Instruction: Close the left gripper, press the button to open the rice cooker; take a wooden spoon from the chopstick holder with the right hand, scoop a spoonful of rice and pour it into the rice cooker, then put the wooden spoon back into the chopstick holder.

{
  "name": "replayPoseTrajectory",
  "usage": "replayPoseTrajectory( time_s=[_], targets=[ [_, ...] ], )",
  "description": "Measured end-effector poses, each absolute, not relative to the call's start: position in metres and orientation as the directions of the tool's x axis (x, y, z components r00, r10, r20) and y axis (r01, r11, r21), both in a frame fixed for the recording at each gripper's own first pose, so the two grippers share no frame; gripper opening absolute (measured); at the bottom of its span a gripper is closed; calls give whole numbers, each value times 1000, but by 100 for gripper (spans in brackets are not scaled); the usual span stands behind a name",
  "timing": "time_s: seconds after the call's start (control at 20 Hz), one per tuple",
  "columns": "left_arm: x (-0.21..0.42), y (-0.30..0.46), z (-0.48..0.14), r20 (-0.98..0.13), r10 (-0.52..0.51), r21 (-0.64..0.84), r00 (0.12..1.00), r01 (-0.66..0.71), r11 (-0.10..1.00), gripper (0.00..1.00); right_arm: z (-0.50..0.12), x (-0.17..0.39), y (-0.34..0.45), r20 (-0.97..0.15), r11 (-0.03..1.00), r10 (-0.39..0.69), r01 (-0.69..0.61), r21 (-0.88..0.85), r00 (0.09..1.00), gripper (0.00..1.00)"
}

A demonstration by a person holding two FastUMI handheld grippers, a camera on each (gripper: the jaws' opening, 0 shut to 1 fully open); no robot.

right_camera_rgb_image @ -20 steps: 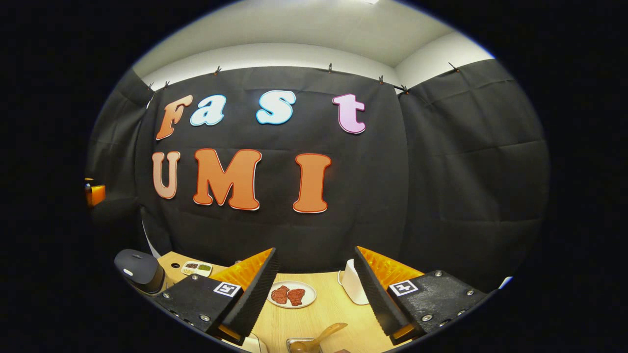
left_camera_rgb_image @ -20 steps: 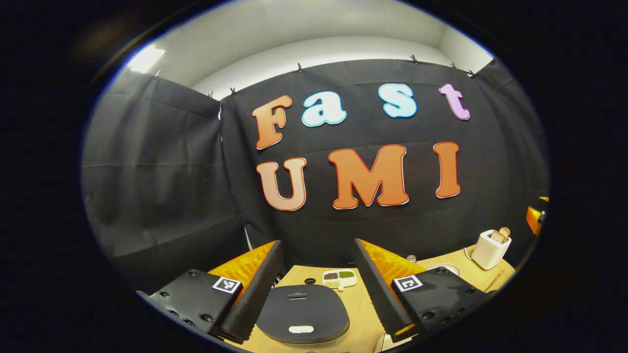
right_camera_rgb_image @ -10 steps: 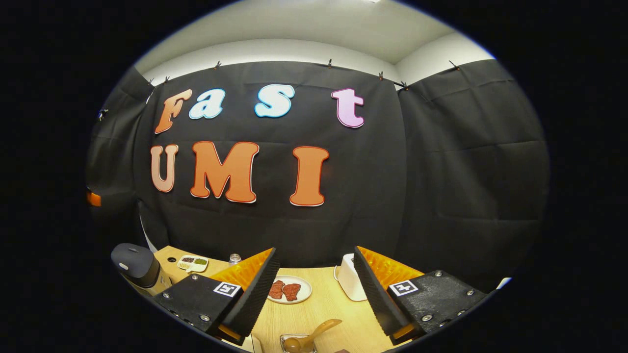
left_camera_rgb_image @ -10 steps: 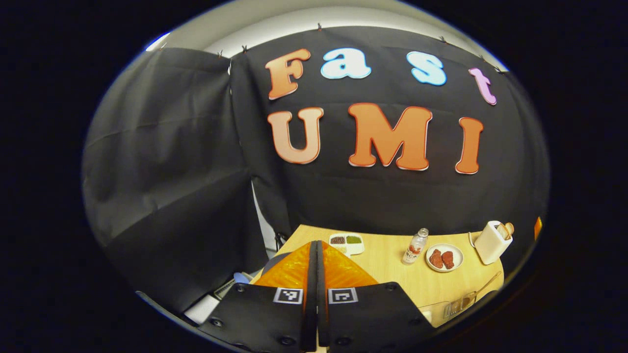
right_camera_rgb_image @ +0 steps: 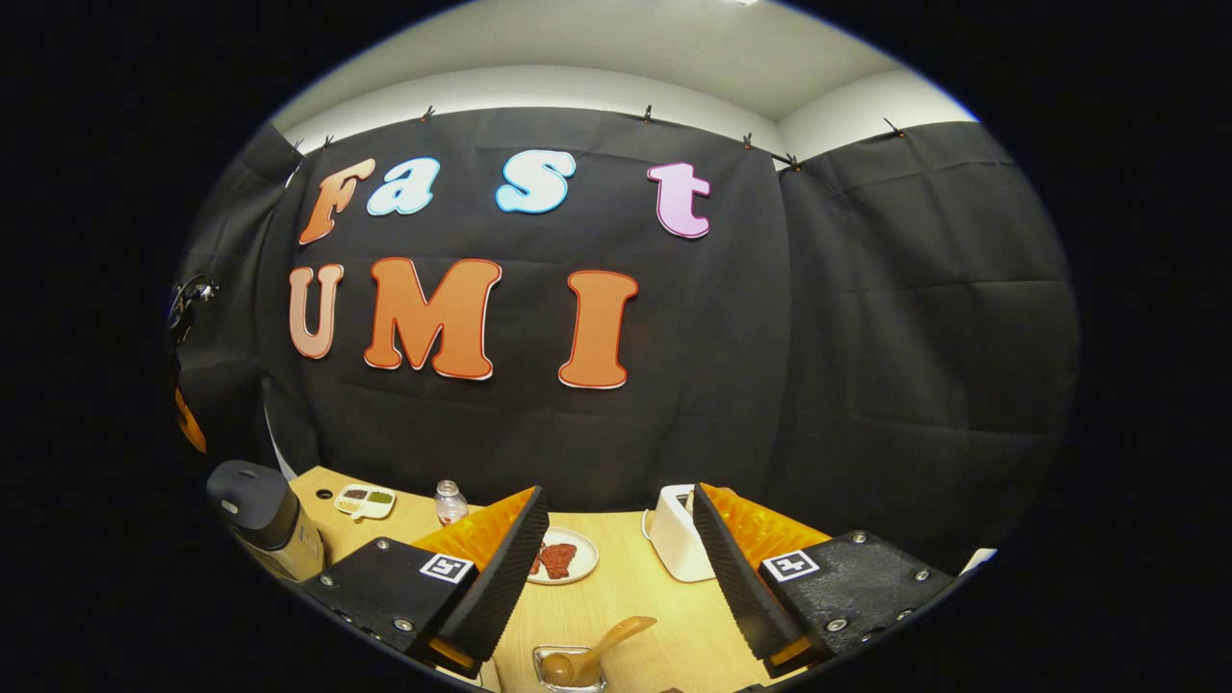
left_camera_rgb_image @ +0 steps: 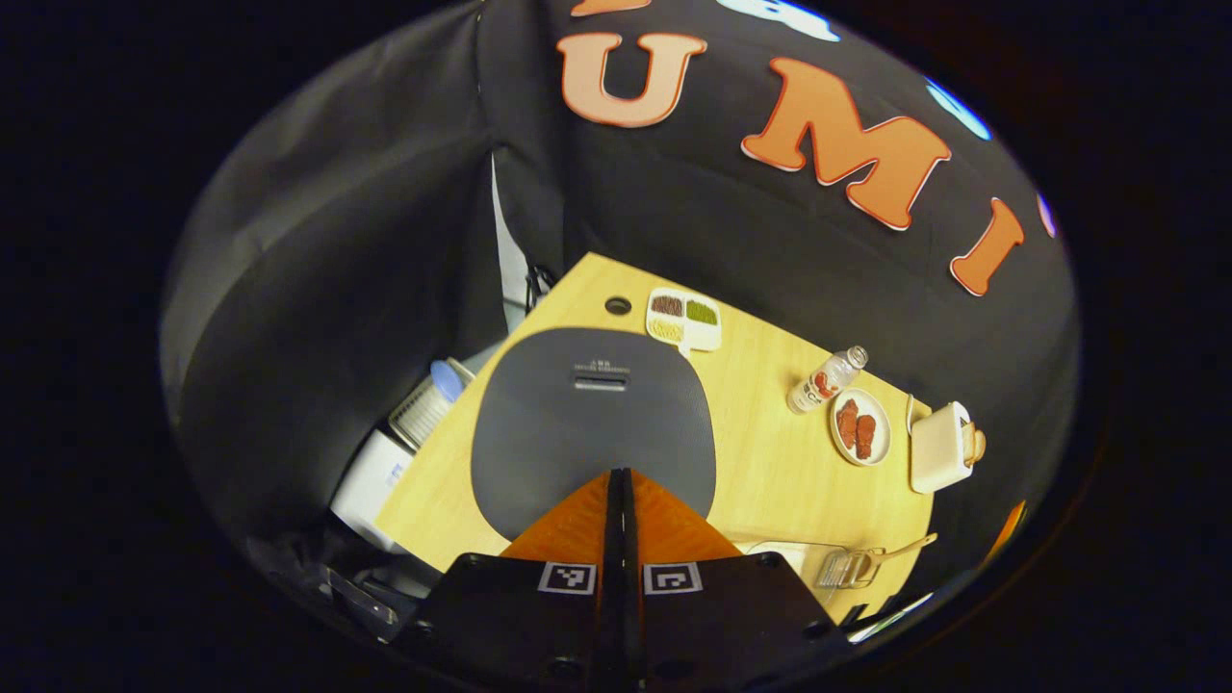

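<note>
My left gripper [left_camera_rgb_image: 621,481] is pressed shut over the rice cooker [left_camera_rgb_image: 592,423]; my right gripper [right_camera_rgb_image: 616,558] is spread wide and holds nothing.

In the left gripper view my two fingers meet with no gap, their tips over the near edge of the cooker's dark grey rounded lid, which is down; I cannot tell whether they touch it; the cooker stands near the left end of the light wooden table [left_camera_rgb_image: 770,462]; in the right gripper view it stands far left [right_camera_rgb_image: 258,508], well apart from my open fingers; the wooden spoon [right_camera_rgb_image: 592,653] lies low between those fingers, bowl down in a clear holder [right_camera_rgb_image: 568,669], handle slanting up to the right; it is pale wood; in the left gripper view its handle [left_camera_rgb_image: 895,552] juts rightward from the holder by the table's near edge.
</note>
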State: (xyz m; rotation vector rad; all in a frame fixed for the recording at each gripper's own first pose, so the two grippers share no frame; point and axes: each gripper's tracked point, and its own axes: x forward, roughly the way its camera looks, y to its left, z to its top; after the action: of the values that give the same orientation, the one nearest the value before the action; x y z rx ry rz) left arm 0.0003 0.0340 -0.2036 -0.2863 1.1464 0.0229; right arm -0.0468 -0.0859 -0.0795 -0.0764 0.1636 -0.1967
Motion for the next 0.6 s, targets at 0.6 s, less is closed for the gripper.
replayPoseTrajectory(
  time_s=[0.6],
  targets=[
    [-21, 28, -285, -969, -211, -237, 127, -244, 940, 5, -107, -64, -98, -220, 967, -253, 236, -102, 942, 93]
  ],
)
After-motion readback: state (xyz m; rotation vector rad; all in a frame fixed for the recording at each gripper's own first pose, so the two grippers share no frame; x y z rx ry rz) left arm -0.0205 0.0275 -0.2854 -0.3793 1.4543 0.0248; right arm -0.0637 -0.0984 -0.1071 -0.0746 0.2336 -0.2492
